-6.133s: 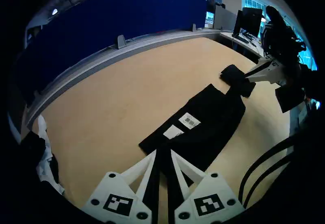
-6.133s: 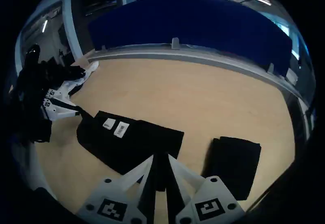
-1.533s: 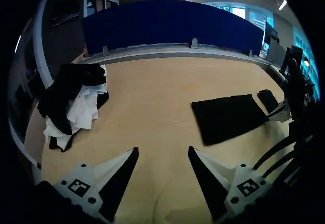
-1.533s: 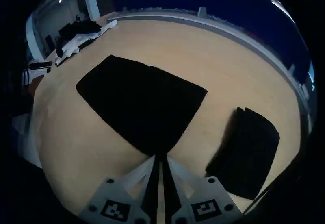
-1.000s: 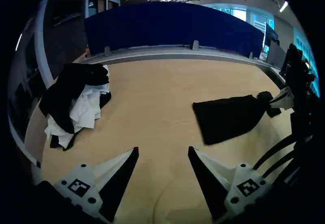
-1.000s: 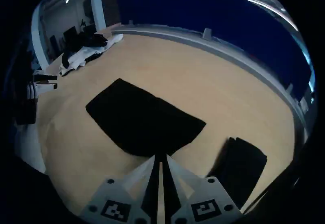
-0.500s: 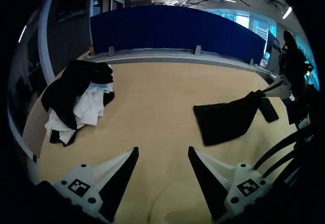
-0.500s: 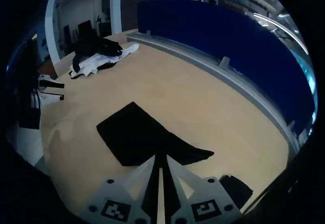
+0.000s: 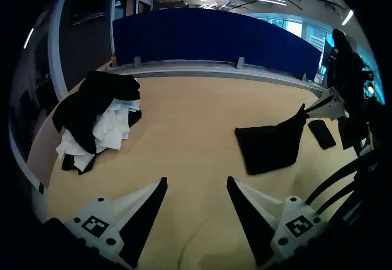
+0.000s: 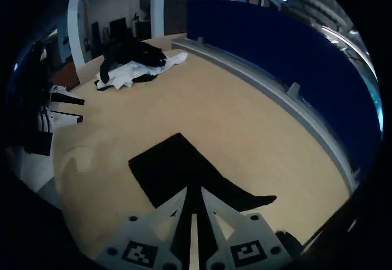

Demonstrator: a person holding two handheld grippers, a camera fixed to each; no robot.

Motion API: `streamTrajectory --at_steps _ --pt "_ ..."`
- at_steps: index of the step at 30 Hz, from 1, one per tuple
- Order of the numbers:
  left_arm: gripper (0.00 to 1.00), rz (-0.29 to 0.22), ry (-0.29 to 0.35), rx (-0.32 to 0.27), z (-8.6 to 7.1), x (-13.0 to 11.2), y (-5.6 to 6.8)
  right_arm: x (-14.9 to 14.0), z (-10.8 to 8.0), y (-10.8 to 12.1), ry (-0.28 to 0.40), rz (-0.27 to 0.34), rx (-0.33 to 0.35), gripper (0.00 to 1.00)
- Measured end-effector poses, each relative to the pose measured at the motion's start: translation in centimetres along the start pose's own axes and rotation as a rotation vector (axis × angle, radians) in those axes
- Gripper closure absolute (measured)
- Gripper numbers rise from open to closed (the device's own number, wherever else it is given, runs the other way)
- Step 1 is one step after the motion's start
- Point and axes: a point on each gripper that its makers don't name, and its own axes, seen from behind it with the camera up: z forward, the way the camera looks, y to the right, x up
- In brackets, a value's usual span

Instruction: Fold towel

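One black towel (image 9: 268, 146) lies on a pale wood-grain surface (image 9: 186, 108), a matte, soft cloth folded to a rough rectangle. Its far corner is pulled up into a peak by the right gripper (image 9: 309, 109), whose white fingers (image 9: 321, 104) are closed on the cloth. In the right gripper view the right gripper (image 10: 194, 194) has its fingers pressed together on the towel (image 10: 169, 169), which spreads flat ahead, with one narrow tongue trailing to the right.

The left gripper (image 9: 196, 181) hangs above bare wood with its white, wedge-shaped fingers (image 9: 147, 196) spread wide and nothing between them. From the right gripper view the left gripper (image 10: 81, 110) sits well apart at the surface's left edge, its fingers likewise apart.

A rumpled pile (image 9: 95, 118) of black and white cloth lies at the far left of the surface; it appears again in the right gripper view (image 10: 132, 64). A smooth blue partition (image 9: 210, 35) runs along the back edge. The left gripper view adds a small dark folded cloth (image 9: 322, 133) lying flat just beyond the towel, near the right gripper.
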Motion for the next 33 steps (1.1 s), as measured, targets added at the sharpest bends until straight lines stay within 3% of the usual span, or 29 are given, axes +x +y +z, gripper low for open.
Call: streamTrajectory --at_steps 11,19,29,33 --pt "0.1 -0.04 0.009 0.012 -0.1 -0.3 -0.5 1.8 6.9 -7.2 -0.033 -0.119 0.152 0.95" --pt "0.1 -0.059 0.006 0.017 -0.4 -0.9 -0.6 -1.4 11.0 -10.8 -0.109 -0.1 0.23 0.95" --pt "0.1 -0.06 0.003 0.016 -0.3 -1.1 -0.7 -2.1 11.1 -11.0 -0.117 -0.066 0.23 0.94" --pt "0.1 -0.054 0.003 0.013 -0.3 -1.1 -0.5 -1.8 10.6 -11.0 -0.103 -0.059 0.225 0.81"
